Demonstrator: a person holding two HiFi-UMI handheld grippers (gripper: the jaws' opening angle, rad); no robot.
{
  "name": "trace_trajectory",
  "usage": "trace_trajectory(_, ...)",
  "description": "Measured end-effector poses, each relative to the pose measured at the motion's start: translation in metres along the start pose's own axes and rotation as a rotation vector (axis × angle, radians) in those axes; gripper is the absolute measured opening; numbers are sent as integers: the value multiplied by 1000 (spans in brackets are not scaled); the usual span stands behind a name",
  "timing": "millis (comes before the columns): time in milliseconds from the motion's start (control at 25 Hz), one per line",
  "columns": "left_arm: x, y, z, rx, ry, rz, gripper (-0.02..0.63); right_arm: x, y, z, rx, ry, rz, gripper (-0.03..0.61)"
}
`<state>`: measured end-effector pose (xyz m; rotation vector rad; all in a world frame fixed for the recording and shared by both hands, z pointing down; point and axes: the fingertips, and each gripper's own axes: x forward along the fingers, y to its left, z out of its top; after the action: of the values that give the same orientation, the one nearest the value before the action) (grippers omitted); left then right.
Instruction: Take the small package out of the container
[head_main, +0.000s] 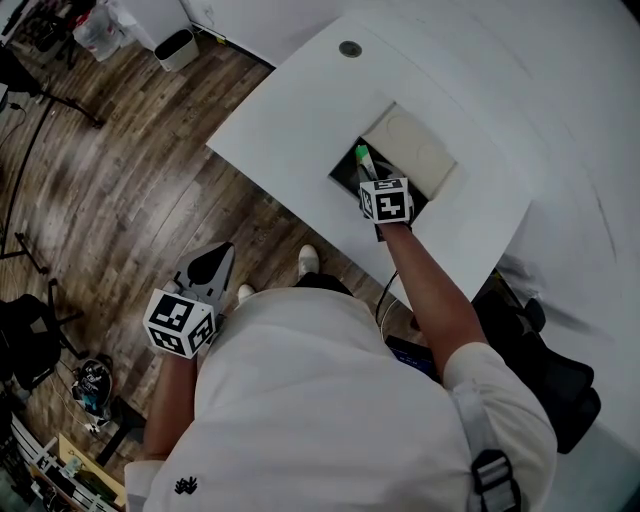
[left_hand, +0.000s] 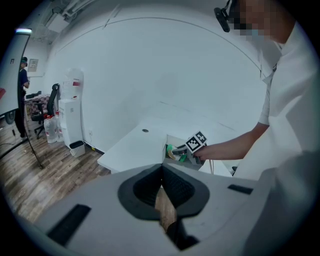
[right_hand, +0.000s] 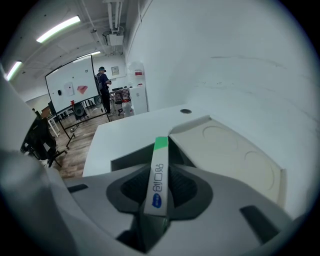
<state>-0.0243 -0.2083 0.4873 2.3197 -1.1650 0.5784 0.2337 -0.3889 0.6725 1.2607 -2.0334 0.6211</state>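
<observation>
Reaching across the white rectangular tabletop (head_main: 290, 110) at upper centre of the head view, the right gripper (right_hand: 160, 189) stands at the dark recessed container with its cream lid folded back (head_main: 343, 176), jaws clenched on the slim white stick package with a green end (right_hand: 160, 155) at the container's mouth. The left gripper (head_main: 218, 256), lower left, hangs idle, jaws together on nothing. The extraction looks half done; next, the package must be lifted clear without loosening the clamp.
</observation>
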Motion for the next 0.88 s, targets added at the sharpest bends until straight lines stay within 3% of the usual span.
trace_trajectory(560,-32,18,-13,24,-41,-48,6,-37,13,16,-30,-31,-64,94)
trace_trajectory(880,-56,27,-22,39,-57,-87,6,-73,44,34,-90,-62,-84,93)
